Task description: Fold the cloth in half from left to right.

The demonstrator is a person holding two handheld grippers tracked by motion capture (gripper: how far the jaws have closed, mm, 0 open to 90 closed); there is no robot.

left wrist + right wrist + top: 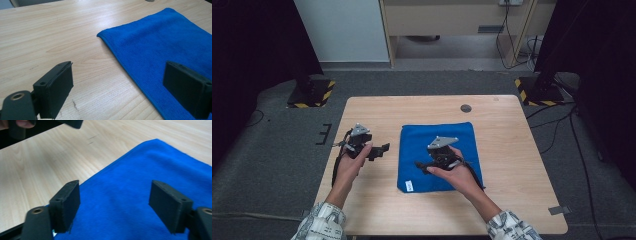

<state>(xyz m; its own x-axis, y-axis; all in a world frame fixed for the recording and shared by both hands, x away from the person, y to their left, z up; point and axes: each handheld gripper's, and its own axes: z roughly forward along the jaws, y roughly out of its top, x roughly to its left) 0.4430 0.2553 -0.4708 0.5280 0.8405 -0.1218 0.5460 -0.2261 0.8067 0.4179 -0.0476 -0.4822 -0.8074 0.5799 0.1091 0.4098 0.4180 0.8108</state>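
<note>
Both black claws are wide apart: right claw (424,165) over the folded blue microfibre cloth (462,137), left claw (382,149) above the wooden table (507,150). Soft, light and limp, the cloth is probably best pinched at its near-left corner (404,186).

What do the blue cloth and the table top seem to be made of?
The blue cloth looks like microfibre or terry: matt, with a fine fuzzy nap and a stitched hem along its edge. The table top looks like pale wood or wood-look laminate: printed-looking grain lines and a soft sheen; which of the two, I cannot tell.
</note>
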